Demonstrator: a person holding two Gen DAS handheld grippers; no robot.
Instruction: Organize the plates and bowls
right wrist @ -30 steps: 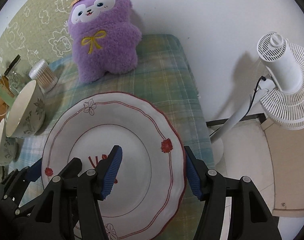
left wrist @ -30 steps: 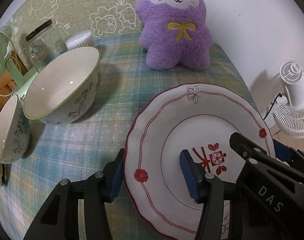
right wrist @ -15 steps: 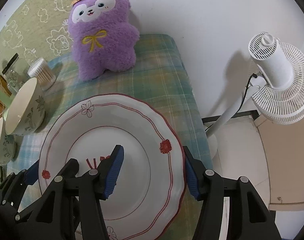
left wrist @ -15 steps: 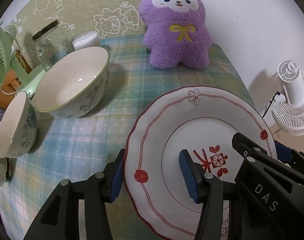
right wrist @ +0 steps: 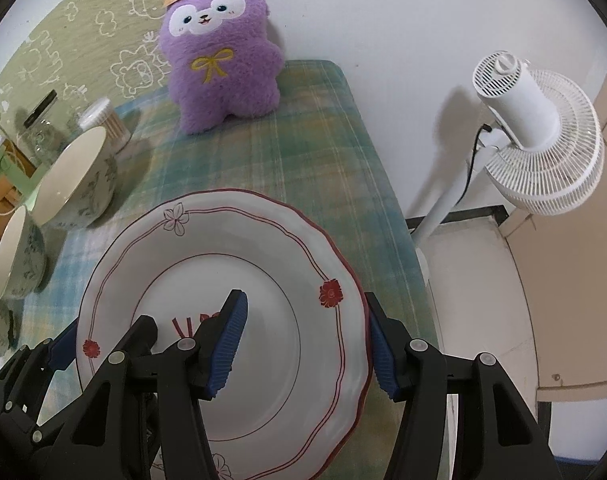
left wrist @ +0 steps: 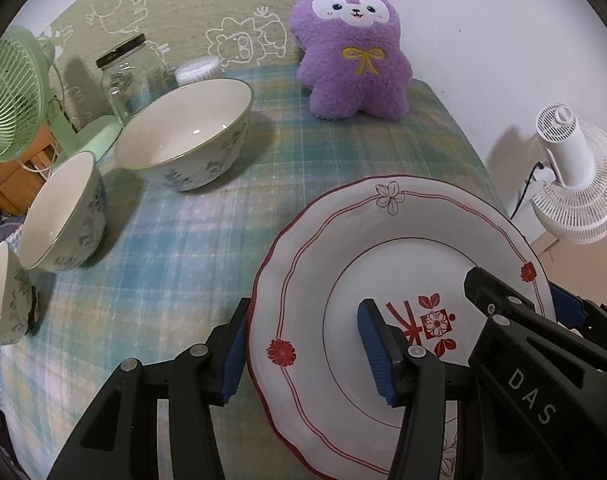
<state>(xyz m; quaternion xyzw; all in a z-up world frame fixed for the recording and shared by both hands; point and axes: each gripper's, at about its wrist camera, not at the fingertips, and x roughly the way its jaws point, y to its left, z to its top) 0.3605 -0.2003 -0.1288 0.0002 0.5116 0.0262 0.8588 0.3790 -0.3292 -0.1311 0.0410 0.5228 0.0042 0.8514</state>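
A white scalloped plate with red trim [left wrist: 403,264] [right wrist: 263,248] is held between both grippers above the checked tablecloth. My left gripper [left wrist: 303,344] straddles its left rim, one finger outside the edge and one over the plate's well. My right gripper [right wrist: 307,340] straddles its right rim the same way. Whether the pads press the rim does not show. A large floral bowl [left wrist: 187,140] [right wrist: 75,180], a medium bowl [left wrist: 59,216] [right wrist: 17,252] and a small bowl [left wrist: 1,292] stand in a row at the left.
A purple plush toy [left wrist: 355,48] [right wrist: 223,52] sits at the table's far end. A glass jar [left wrist: 121,76], a white-lidded container [left wrist: 195,72] and a green fan [left wrist: 11,92] stand at the far left. A white floor fan [right wrist: 535,136] stands beyond the table's right edge [right wrist: 387,184].
Both grippers and the plate have risen and drawn back a little; more of the table and a third bowl at the left show. The grip on the plate looks unchanged.
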